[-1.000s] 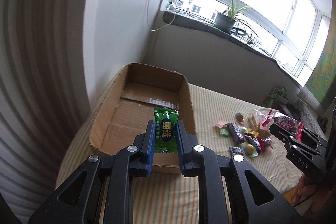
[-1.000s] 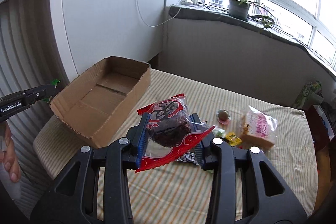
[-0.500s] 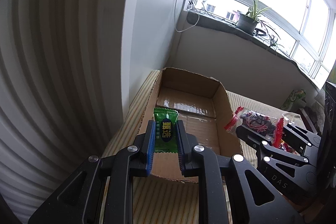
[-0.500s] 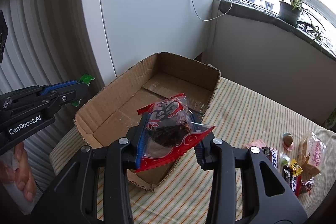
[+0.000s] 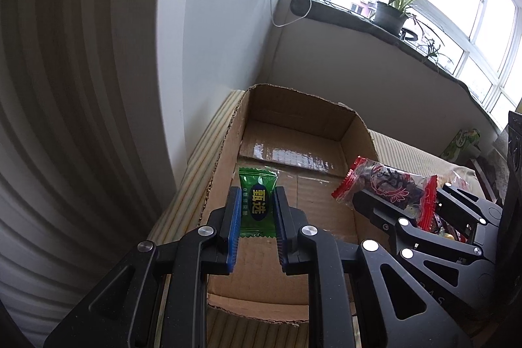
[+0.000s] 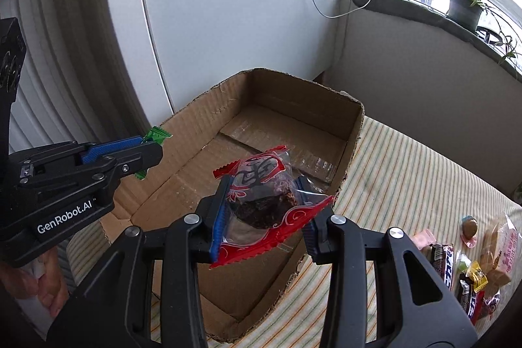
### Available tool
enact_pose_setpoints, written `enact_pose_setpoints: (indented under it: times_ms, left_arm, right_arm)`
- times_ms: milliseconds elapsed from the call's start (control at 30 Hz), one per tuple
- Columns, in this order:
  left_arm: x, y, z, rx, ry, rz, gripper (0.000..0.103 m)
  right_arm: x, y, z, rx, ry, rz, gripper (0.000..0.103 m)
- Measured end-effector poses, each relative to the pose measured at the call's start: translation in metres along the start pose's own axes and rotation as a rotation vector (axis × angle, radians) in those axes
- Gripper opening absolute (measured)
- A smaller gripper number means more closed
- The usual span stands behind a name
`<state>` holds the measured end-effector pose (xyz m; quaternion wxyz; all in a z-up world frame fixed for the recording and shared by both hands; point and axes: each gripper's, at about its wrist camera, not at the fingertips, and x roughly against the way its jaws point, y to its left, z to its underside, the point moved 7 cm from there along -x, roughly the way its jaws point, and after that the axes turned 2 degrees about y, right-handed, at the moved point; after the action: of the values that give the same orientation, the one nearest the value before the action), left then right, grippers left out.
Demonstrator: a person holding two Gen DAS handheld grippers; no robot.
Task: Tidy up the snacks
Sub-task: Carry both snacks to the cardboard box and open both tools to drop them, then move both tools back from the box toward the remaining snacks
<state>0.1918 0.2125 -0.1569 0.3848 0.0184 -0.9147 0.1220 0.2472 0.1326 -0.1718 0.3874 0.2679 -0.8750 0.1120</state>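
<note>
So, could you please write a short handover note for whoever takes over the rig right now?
Left claw: shut on the green candy, held over the near left part of the cardboard box.
Right claw: shut on the red-edged snack packet, held over the box's right side.
Done: both snacks picked up and brought above the box; nothing shows on the visible box floor.
Left: release both into the box, then fetch the remaining snacks lying on the striped cloth to the box's right.
</note>
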Motion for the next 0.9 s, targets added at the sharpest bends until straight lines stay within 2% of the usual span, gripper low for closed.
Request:
enact_pose_setpoints:
  times_ms: [67,100,167,200,567,900]
  left_arm:
    - [-0.004,0.003,0.001,0.014,0.012,-0.007,0.020]
    - [-0.005,0.004,0.001,0.020,0.015,-0.011,0.020]
    - [-0.005,0.008,0.003,0.027,0.022,-0.023,0.034]
    - [-0.004,0.009,0.003,0.031,0.019,-0.026,0.038]
    - [0.007,0.004,-0.002,0.020,-0.013,-0.031,0.062]
    - [0.023,-0.003,-0.005,0.002,-0.041,-0.067,0.068]
  right_arm:
    - [-0.002,0.001,0.000,0.004,-0.003,0.002,0.043]
    - [-0.003,0.000,0.000,0.004,-0.007,0.013,0.051]
    - [-0.001,-0.001,-0.001,-0.001,-0.016,0.011,0.063]
    - [0.000,-0.002,-0.001,-0.004,-0.019,0.007,0.065]
    - [0.019,-0.005,-0.002,-0.008,-0.041,0.030,0.065]
    - [0.043,-0.008,-0.001,-0.016,-0.076,0.038,0.065]
